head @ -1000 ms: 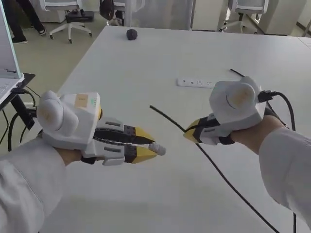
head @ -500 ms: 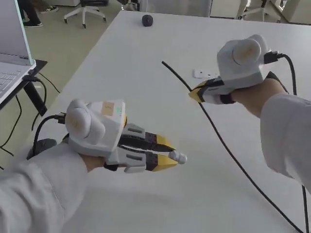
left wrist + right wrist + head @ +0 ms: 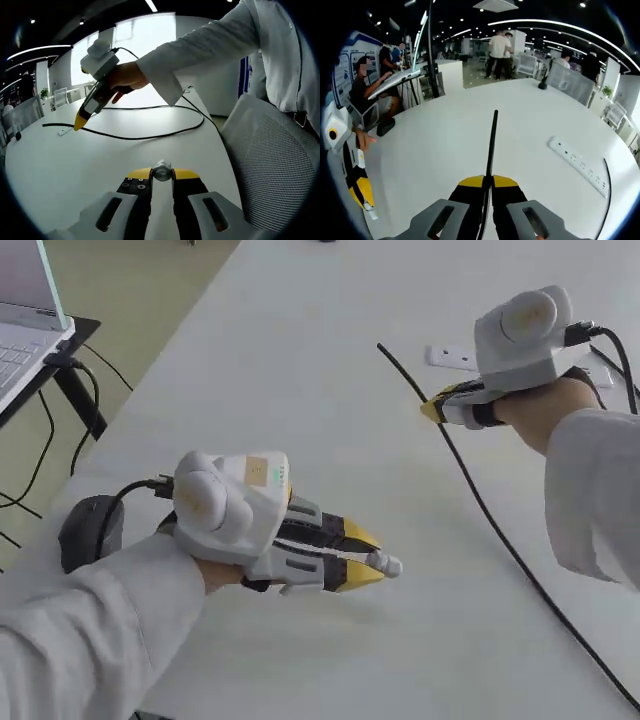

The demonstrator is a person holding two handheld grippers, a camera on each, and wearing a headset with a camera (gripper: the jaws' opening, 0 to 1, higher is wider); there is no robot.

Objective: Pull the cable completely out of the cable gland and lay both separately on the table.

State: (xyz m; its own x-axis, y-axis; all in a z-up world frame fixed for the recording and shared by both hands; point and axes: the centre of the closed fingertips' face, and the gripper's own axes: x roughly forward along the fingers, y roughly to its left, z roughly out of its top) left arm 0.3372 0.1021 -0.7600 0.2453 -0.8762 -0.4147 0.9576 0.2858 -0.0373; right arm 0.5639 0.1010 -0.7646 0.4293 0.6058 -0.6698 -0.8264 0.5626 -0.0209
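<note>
Since a second ago the two grippers have drawn well apart, the left one now nearer the person and the right one further up the table [image 3: 300,370]. One left gripper [image 3: 372,558] hangs low over the white surface, its jaws pinched together on the single cable gland [image 3: 386,564], a small silver-grey piece poking out past the yellow tips. One right gripper [image 3: 432,408] has its jaws closed on the one black cable [image 3: 500,535], near its free end. In the right gripper view that short free end runs straight out ahead of the jaws. Behind the right gripper the cable trails in a long line across the table towards the near right edge. Gland and cable are fully apart, each held in its own gripper. One white power strip [image 3: 450,357] lies just beyond the right gripper, and one open laptop [image 3: 25,310] sits on a stand off the table's left side.
</note>
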